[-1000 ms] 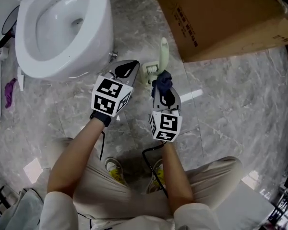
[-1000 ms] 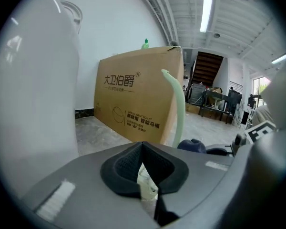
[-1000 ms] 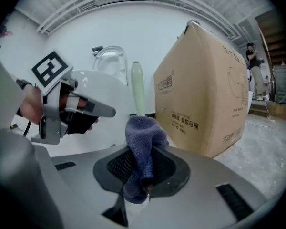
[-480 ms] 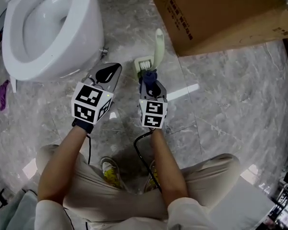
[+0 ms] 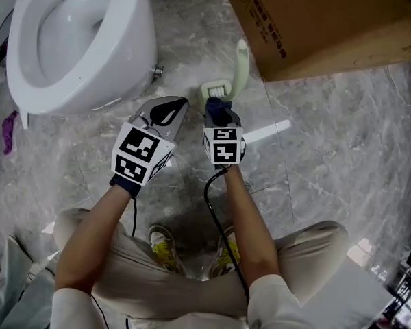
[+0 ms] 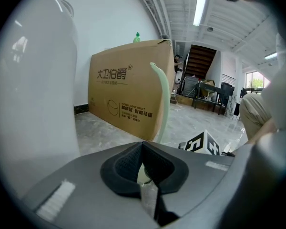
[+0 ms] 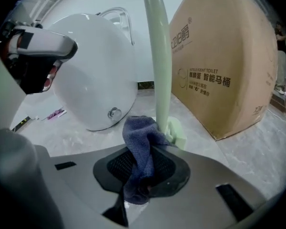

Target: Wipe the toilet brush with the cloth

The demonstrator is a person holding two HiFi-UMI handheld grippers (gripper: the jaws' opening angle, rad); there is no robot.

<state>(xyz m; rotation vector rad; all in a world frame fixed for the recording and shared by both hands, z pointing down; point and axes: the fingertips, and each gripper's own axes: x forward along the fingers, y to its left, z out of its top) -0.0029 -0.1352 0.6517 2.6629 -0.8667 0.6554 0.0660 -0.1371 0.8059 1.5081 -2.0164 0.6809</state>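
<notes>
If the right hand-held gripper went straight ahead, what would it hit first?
Probably the pale green plastic toilet brush handle, right beyond the dark blue cloth in its jaws.

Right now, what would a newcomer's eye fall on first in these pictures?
Probably the dark blue cloth pinched in the right gripper, pressed against the lower stem of the pale green toilet brush, which stands in its holder on the marble floor. Next come the white toilet at upper left and the big cardboard box at upper right. The left gripper is shut, beside the brush.
</notes>
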